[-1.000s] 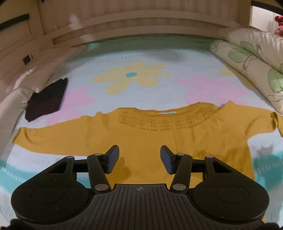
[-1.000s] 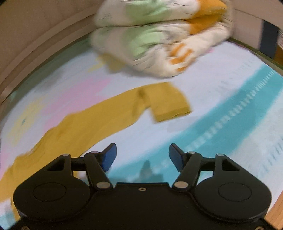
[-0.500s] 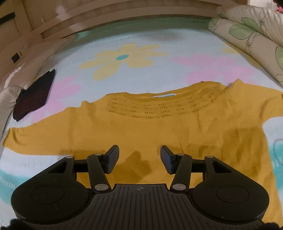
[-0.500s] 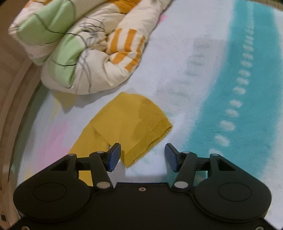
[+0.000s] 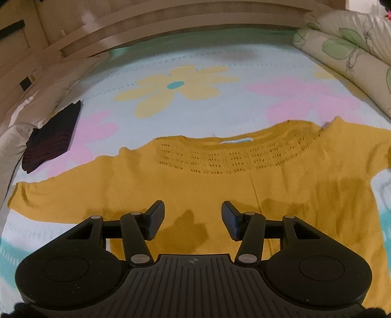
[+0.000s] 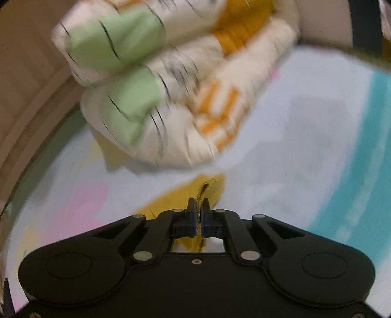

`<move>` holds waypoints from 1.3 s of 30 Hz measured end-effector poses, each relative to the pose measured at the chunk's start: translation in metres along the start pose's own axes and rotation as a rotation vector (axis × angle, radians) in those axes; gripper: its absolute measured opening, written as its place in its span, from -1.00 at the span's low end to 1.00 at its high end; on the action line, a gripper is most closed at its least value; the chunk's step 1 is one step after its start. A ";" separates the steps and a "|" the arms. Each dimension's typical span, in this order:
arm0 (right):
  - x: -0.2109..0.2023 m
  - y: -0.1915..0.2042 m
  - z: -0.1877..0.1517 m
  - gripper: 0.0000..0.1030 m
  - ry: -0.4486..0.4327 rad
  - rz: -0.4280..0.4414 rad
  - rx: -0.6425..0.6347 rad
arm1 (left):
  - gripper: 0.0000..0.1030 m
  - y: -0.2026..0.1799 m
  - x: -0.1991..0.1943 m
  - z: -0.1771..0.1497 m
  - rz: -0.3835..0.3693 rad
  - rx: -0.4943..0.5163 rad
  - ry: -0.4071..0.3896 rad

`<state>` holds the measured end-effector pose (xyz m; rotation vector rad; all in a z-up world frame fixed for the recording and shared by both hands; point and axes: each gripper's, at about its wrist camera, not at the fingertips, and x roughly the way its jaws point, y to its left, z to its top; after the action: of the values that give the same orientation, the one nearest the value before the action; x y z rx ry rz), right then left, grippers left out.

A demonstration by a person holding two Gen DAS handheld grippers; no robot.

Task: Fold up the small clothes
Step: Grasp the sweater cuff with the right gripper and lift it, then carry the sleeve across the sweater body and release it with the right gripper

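Note:
A mustard-yellow knit sweater [image 5: 220, 178] lies spread flat on the flowered bed cover, neckline away from me, sleeves out to both sides. My left gripper [image 5: 193, 220] is open and empty, hovering over the sweater's lower middle. In the right wrist view my right gripper [image 6: 198, 215] is shut on the end of the sweater's sleeve [image 6: 185, 195], with yellow knit pinched between the pads. The view there is blurred by motion.
A folded dark striped garment [image 5: 51, 139] lies at the left edge of the bed by a beige pillow [image 5: 27, 110]. A rolled floral quilt [image 6: 158, 85] lies at the right, close beyond the sleeve; it also shows in the left wrist view [image 5: 354, 53]. A wooden headboard [image 5: 171, 22] runs behind.
My right gripper has closed on the sleeve end, which was lying free between its open fingers. The left gripper stays open and has drawn back slightly over the sweater.

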<state>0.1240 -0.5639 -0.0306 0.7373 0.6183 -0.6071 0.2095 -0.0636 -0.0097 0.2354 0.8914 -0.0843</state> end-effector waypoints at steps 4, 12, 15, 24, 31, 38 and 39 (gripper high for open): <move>-0.045 0.027 0.046 -0.81 -0.082 0.015 -0.062 | -0.02 0.008 -0.006 0.006 -0.005 -0.031 -0.012; -0.121 0.132 0.068 -0.80 -0.107 0.221 -0.246 | -0.02 0.030 -0.016 0.012 -0.010 -0.070 -0.018; -0.134 0.180 0.047 -0.80 -0.051 0.340 -0.295 | -0.02 0.044 -0.020 0.012 -0.003 -0.090 -0.022; -0.131 0.309 -0.069 -0.80 0.195 0.623 -0.393 | -0.02 0.095 -0.019 0.011 0.035 -0.177 -0.013; -0.100 0.374 -0.180 -0.80 0.355 0.724 -0.454 | -0.02 0.125 -0.012 0.009 0.078 -0.239 -0.005; -0.061 0.398 -0.264 -0.75 0.461 0.724 -0.513 | -0.02 0.144 0.006 0.006 0.110 -0.266 0.029; -0.053 0.399 -0.269 -0.65 0.472 0.729 -0.509 | -0.02 0.146 0.009 0.005 0.107 -0.271 0.037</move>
<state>0.2849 -0.1091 0.0164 0.5620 0.8303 0.4052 0.2436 0.0769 0.0107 0.0313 0.9150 0.1400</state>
